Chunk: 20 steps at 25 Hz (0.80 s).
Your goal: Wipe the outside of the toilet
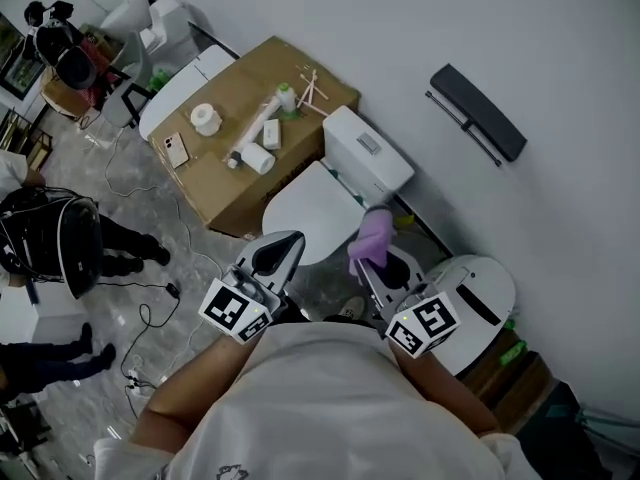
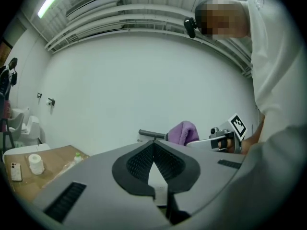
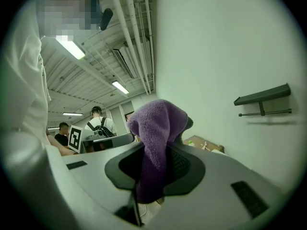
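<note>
Cloth (image 1: 372,234), purple and bunched, is clamped between the jaws of the right gripper (image 1: 376,266) and is seen over the near right edge of the toilet (image 1: 310,208), whose lid is closed. Whether cloth and toilet touch cannot be told. The left gripper (image 1: 279,252) is held just to the left, over the near edge of the lid, with its jaws drawn together and nothing between them. The tank (image 1: 368,154) is set against the white wall at the far side.

A cardboard box (image 1: 225,173) is stood close against the toilet's left side. Paper rolls (image 1: 206,118), a phone (image 1: 176,150) and a small bottle (image 1: 286,98) are laid on top of it. A white domed object (image 1: 478,298) is crowded in at the toilet's right, just beside the right gripper. A dark shelf (image 1: 478,111) is fixed to the wall further right. A second toilet (image 1: 180,83) is seen beyond the box at the far left. Cables (image 1: 150,318) are trailed over the floor at the left, near a person with a black backpack (image 1: 55,240).
</note>
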Motion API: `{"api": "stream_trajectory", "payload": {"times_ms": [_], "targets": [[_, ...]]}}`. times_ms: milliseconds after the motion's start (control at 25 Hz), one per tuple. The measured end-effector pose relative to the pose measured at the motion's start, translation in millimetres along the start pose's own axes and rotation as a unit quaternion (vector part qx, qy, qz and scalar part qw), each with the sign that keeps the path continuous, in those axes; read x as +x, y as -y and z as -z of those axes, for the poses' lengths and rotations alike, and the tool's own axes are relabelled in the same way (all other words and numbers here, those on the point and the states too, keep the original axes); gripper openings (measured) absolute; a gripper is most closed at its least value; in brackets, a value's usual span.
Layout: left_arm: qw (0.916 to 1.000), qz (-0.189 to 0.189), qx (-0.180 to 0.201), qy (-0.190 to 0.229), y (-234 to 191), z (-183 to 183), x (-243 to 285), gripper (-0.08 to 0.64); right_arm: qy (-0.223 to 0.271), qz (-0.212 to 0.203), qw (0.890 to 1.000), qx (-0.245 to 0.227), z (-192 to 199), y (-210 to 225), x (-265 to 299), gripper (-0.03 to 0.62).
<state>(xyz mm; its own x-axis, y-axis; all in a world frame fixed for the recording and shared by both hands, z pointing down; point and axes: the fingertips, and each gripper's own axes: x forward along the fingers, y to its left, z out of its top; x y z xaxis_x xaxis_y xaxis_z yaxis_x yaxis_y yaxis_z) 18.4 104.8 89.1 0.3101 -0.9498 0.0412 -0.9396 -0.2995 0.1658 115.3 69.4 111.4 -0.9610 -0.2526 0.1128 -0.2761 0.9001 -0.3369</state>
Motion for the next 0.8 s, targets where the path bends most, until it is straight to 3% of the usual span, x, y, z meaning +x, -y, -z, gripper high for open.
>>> {"api": "stream_trajectory", "payload": {"times_ms": [160, 360, 640, 800], "targets": [[0.9997, 0.023, -0.003, 0.0, -38, -3, 11, 0.006, -0.003, 0.02, 1.0, -0.001, -3, 7, 32, 0.087], [0.9963, 0.085, 0.007, -0.004, -88, -18, 23, 0.006, 0.017, 0.083, 0.996, -0.001, -12, 13, 79, 0.087], [0.9838, 0.177, 0.027, -0.014, -162, -33, 45, 0.006, 0.046, 0.181, 0.982, 0.01, -11, 18, 152, 0.087], [0.9743, 0.222, 0.024, -0.032, -182, -32, 64, 0.006, 0.058, 0.237, 0.97, 0.02, -6, 28, 171, 0.087]]}}
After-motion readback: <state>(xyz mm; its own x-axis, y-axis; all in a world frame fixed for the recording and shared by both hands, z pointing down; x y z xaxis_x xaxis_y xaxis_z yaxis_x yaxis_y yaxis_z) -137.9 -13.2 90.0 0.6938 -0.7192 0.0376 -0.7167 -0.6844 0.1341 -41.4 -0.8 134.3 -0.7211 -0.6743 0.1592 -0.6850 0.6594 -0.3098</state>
